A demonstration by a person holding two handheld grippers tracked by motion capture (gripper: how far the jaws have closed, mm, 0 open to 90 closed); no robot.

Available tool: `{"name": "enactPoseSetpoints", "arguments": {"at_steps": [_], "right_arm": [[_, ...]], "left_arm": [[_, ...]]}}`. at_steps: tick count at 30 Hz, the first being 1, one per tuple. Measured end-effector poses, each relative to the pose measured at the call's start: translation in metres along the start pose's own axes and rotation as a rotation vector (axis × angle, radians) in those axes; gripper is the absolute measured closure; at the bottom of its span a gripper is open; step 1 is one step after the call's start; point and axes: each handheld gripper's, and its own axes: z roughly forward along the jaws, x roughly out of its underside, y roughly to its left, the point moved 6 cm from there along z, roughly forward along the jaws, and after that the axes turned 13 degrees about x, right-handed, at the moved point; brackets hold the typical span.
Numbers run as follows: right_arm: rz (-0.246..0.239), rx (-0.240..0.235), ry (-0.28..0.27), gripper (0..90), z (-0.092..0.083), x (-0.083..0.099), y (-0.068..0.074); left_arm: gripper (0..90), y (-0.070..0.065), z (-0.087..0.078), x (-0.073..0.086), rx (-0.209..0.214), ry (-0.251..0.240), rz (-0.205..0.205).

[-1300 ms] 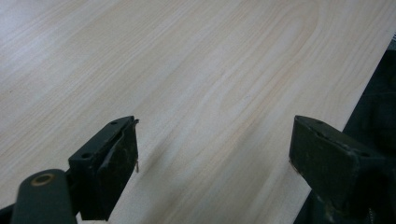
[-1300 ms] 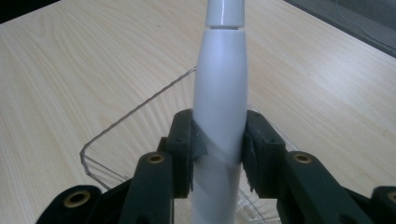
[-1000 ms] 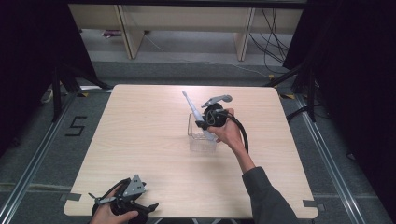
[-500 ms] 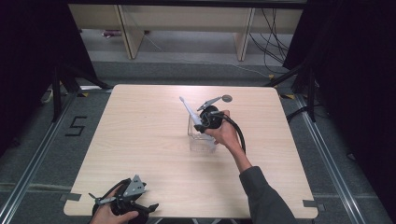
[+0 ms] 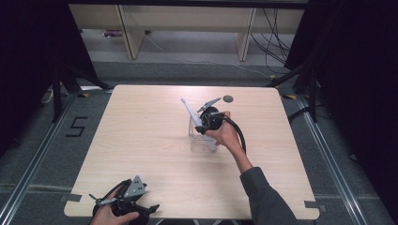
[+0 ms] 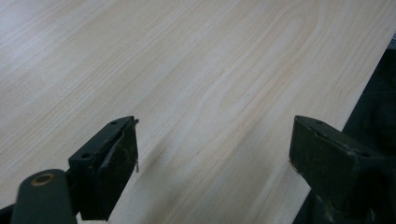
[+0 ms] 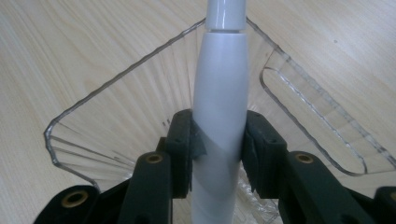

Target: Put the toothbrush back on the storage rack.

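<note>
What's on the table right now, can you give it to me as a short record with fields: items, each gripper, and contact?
surface: light wooden table
held item: white electric toothbrush, handle between the jaws, tilted
container: clear plastic container, mid-table, toothbrush over its open top
right gripper: shut on the toothbrush handle, pads pressing both sides
left gripper: open, nothing between the jaws, at the near edge of the table
other: small dark round spot near the far edge
</note>
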Motion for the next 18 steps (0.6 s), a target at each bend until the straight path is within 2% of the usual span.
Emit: {"name": "enactPoseSetpoints", "arguments": {"at_steps": [1,2,3,4,5,6,7,8,9,10,11,12,13,15,16,18], "right_arm": [[0.049,0.01,0.028,64.1,-0.003,0.001,0.002],[0.056,-0.003,-0.002,61.5,-0.006,-0.001,0.0],[0.056,-0.003,-0.002,61.5,-0.006,-0.001,0.0],[0.026,-0.004,-0.036,60.8,-0.008,-0.003,-0.004],[0.062,0.002,-0.049,60.0,-0.01,-0.004,-0.004],[0.067,0.0,-0.057,58.2,-0.02,-0.005,-0.007],[0.067,0.0,-0.057,58.2,-0.02,-0.005,-0.007],[0.085,-0.001,-0.067,56.3,-0.027,-0.005,-0.009],[0.085,-0.001,-0.067,56.3,-0.027,-0.005,-0.009],[0.079,0.004,-0.091,55.2,-0.028,-0.005,-0.011],[0.094,0.013,-0.09,54.1,-0.031,-0.005,-0.013],[0.07,0.007,-0.122,53.4,-0.032,-0.006,-0.015],[0.067,0.0,-0.139,52.5,-0.035,-0.006,-0.017],[0.083,-0.014,-0.144,50.8,-0.043,-0.005,-0.019],[0.102,-0.012,-0.147,49.9,-0.045,-0.005,-0.02],[0.101,-0.003,-0.166,47.6,-0.051,-0.003,-0.022]], "left_arm": [[14.9,-0.001,0.001,0.0,0.0,-0.005,-0.017],[14.9,-0.001,0.0,0.0,0.004,0.002,0.003],[14.9,-0.001,0.0,0.0,0.004,0.002,0.003],[14.9,-0.001,0.0,0.0,0.009,0.006,0.003],[14.9,-0.001,0.0,0.0,0.01,0.01,0.002],[14.9,-0.001,0.0,0.0,0.009,0.01,0.003],[14.9,-0.001,0.0,0.0,0.005,0.005,0.003],[14.9,-0.001,0.0,0.0,-0.001,0.0,-0.002],[14.9,-0.001,0.0,0.0,-0.001,0.0,-0.002],[14.9,-0.001,0.0,0.0,0.004,0.002,0.0],[14.9,-0.001,0.0,0.0,0.01,0.011,0.002],[14.9,-0.001,0.0,0.0,0.009,0.01,0.001],[14.9,-0.001,0.0,0.0,0.007,0.014,0.003],[14.9,-0.001,0.0,0.0,0.001,0.003,-0.002],[14.9,-0.001,0.001,0.001,0.001,-0.001,-0.018],[14.9,-0.001,0.0,0.001,0.0,0.006,-0.01]]}}
